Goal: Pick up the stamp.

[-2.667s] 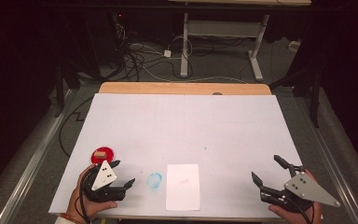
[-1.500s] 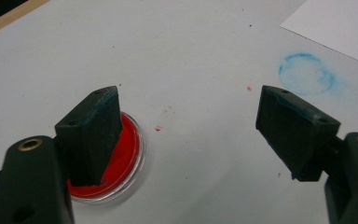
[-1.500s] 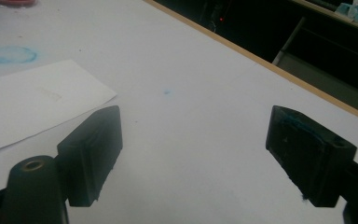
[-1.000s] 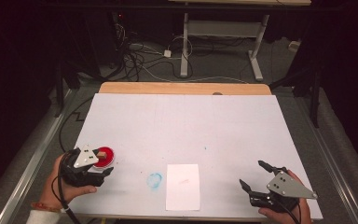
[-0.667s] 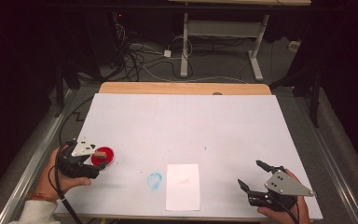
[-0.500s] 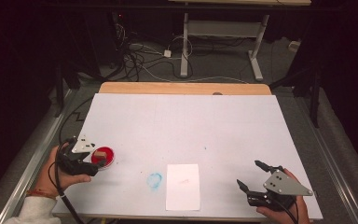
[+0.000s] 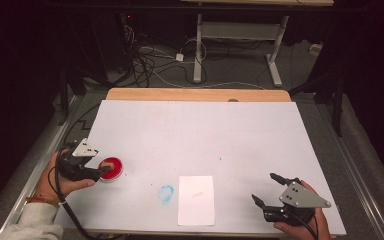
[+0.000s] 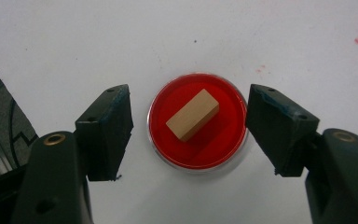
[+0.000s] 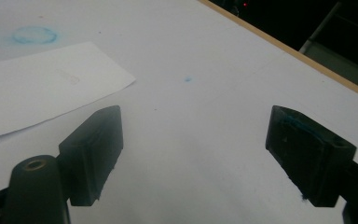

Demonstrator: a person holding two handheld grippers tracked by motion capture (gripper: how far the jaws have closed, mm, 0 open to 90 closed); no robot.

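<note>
Trouble could come when we grab: our left gripper (image 8: 189, 126) is open wide around the red dish (image 8: 198, 121), and the wood block (image 8: 192, 115) lies slanted inside, so squeezing might push the dish or twist the block. Our right gripper (image 9: 209, 156) waits open, far off.

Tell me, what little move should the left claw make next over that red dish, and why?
Probably lower and close on the wooden block. The left gripper hovers open with its jaws on either side of the red dish, and the block lies untouched in the dish between them.

red dish (image 8: 198, 122), tan wooden block (image 8: 192, 115), white paper (image 7: 196, 199).
</note>
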